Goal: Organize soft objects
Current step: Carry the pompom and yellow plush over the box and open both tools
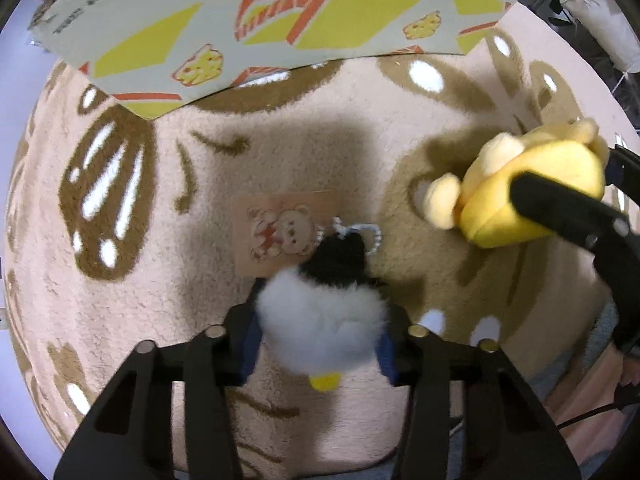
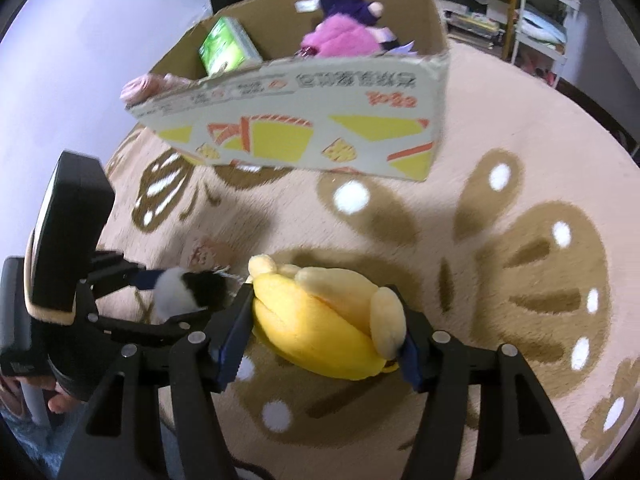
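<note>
**Now both grippers hold a plush toy above the rug**

The left gripper points down at the beige rug, and its blue pads press into both sides of a small fluffy white-and-black toy with a yellow tip at its near end. A beaded loop hangs from the toy's black end, just over a card printed with a teddy bear that lies flat on the rug.

The right gripper is clamped on a yellow plush toy, one pad at each end of its body, and the toy appears to be lifted just clear of the rug, though the blur makes that hard to confirm.

Beyond both toys stands an open cardboard box printed with yellow and orange shapes. Inside it lie a pink and purple plush and a green packet. Shelving stands in the far right background.
</note>
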Demonstrator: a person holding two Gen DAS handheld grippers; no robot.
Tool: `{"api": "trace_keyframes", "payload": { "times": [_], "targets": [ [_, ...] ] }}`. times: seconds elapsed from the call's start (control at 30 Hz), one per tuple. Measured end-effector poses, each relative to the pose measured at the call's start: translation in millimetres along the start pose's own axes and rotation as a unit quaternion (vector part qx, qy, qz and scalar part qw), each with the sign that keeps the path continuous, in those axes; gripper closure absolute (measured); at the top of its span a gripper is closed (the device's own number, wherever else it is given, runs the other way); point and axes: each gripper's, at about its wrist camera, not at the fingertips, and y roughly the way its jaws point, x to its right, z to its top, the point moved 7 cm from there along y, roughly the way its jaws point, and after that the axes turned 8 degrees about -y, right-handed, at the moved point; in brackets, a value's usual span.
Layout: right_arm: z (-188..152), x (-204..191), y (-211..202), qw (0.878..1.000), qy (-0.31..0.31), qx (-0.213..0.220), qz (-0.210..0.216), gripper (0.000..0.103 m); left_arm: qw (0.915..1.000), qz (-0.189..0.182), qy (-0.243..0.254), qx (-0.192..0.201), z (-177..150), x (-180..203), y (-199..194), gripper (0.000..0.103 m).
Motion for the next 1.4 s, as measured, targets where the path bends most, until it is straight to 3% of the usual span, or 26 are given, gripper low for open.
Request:
{"api": "trace_keyframes", "payload": {
  "times": [0.17,0.27,0.4,0.57,0.7,1.0,1.17,1.4],
  "targets": [
    [8,5,-11,1.0,0.007,0.024,-0.006,0.037,0.9999,-0.001,-0.016,0.006,-2,-7,-5,0.077],
    [13,5,-20,0.999,0.008,0.048,-0.003,0.037,0.9994,-0.003,-0.03,0.017,0,-16,-12,0.078],
    [20,3,-34,0.997,0.006,0.075,0.001,0.037,0.998,0.003,-0.041,0.048,0,-27,-29,0.079],
    [25,1,-48,0.994,0.003,0.109,-0.005,0.037,0.9917,-0.001,-0.056,0.116,1,-34,-61,0.079],
    [34,-4,-70,0.987,-0.006,0.158,-0.009,0.037,0.9794,0.004,-0.075,0.187,3,-43,-96,0.079],
    [57,-13,-115,0.962,-0.029,0.271,-0.02,0.037,0.9371,0.019,-0.089,0.337,30,-51,-171,0.079],
    [79,-19,-132,0.949,-0.047,0.312,-0.025,0.037,0.9238,0.012,-0.076,0.375,48,-52,-190,0.079],
    [113,-18,-143,0.94,-0.053,0.335,-0.035,0.036,0.9114,0.02,-0.061,0.407,75,-47,-209,0.079]
  ]
}}
